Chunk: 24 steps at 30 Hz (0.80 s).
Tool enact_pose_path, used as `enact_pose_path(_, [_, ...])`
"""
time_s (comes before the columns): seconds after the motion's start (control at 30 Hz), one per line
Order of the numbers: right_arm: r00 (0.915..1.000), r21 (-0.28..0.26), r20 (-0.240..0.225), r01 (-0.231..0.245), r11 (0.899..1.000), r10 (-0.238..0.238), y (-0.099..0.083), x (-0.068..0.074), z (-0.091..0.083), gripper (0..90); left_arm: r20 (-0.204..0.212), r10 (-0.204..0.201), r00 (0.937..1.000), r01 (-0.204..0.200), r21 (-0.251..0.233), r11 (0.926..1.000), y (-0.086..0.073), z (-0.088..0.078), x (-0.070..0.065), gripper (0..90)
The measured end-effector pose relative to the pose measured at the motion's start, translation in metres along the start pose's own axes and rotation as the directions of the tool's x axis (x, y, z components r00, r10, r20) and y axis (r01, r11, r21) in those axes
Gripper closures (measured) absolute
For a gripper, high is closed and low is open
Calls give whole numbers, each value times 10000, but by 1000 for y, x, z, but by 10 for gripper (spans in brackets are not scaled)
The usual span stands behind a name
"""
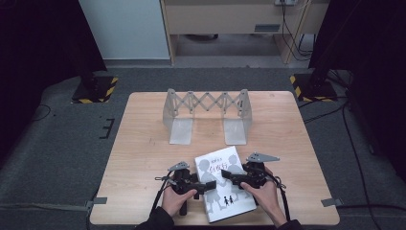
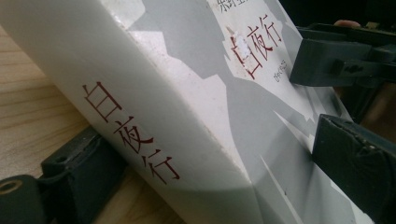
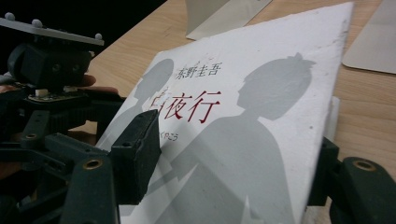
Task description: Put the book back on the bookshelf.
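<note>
A thick white book (image 1: 230, 199) with grey silhouettes and a red title lies near the table's front edge. My left gripper (image 1: 203, 186) comes in from the left and is shut on the book's spine (image 2: 187, 93). One jaw sits under the book against the table and the other rests on the cover. My right gripper (image 1: 229, 178) reaches in from the right over the book's opposite edge. In the right gripper view its jaws stand apart around the book (image 3: 261, 93), one above the cover and one at the page edge. The right gripper (image 3: 236, 140) is open.
A grey metal expanding book rack (image 1: 207, 115) with two flat foot plates stands at the back of the wooden table (image 1: 143, 158). Its plates (image 3: 373, 42) lie just beyond the book. The person's hands hold both grippers at the front edge.
</note>
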State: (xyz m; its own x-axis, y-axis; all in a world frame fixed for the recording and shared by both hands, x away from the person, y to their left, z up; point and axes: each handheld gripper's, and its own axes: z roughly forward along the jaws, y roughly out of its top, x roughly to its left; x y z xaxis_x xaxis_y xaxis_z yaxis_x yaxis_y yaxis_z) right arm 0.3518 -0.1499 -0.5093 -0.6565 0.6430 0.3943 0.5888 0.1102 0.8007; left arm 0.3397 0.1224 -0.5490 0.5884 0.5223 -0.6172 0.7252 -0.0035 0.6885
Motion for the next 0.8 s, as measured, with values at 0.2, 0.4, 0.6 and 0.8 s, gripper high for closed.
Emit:
enact_pose_path(0.2, [9963,135,807,282,9995,-292,-2,-7,-8,335,-260,95,9996,-93,66,9999,0,-1,-1,67])
enact_pose_path(0.4, [9957,358,919,91,9993,-124,-8,-16,-8,308,-251,28,9997,-27,50,10000,0,-1,0,91])
enact_pose_path(0.6, [9947,303,995,-294,9991,263,-11,-20,-8,261,-271,35,9996,-34,51,10000,0,-1,0,92])
enact_pose_path(0.8, [9945,286,861,-620,9977,594,-12,-22,-7,253,-261,40,9997,-38,64,10000,0,-1,0,92])
